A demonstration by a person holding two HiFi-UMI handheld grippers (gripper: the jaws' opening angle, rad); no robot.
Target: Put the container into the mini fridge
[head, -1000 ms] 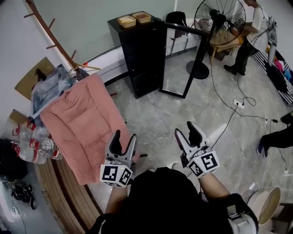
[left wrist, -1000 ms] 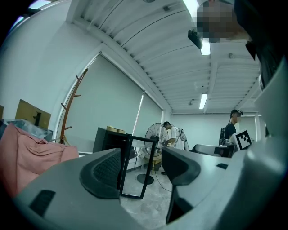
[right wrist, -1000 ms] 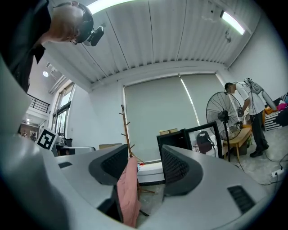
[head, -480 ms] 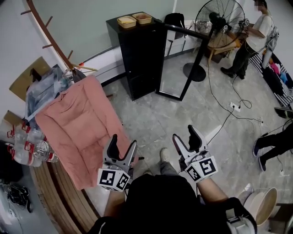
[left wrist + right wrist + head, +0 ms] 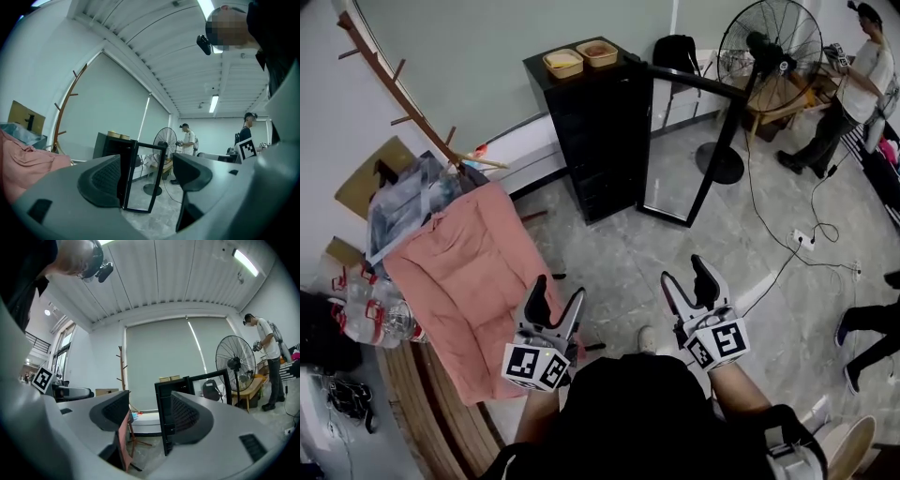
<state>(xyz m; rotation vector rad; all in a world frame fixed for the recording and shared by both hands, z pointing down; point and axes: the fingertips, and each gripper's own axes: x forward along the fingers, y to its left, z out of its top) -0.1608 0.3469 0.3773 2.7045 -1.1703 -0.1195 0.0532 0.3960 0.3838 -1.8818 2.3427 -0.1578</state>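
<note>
1. Floor (image 5: 619, 253) of grey tile fills the middle of the head view.
2. Pink padded cover (image 5: 473, 272) lies draped at the left, its lower edge just beside the left gripper (image 5: 559, 291).
3. Black mini fridge (image 5: 600, 131) stands by the far wall, with its glass door (image 5: 675, 150) swung open to the right.
4. Standing fan (image 5: 769, 56) is behind the open door, and a person (image 5: 853, 94) stands beyond it.
5. Left gripper is held level low in the head view. Its jaws have just been opening and now stand wide, with nothing between them.
6. Right gripper (image 5: 686, 274) is beside it, also level. Its jaws have just been opening too and are wide and empty.
7. Pale container (image 5: 563, 63) and brown container (image 5: 597, 52) sit side by side on top of the fridge, well apart from both grippers.
</note>
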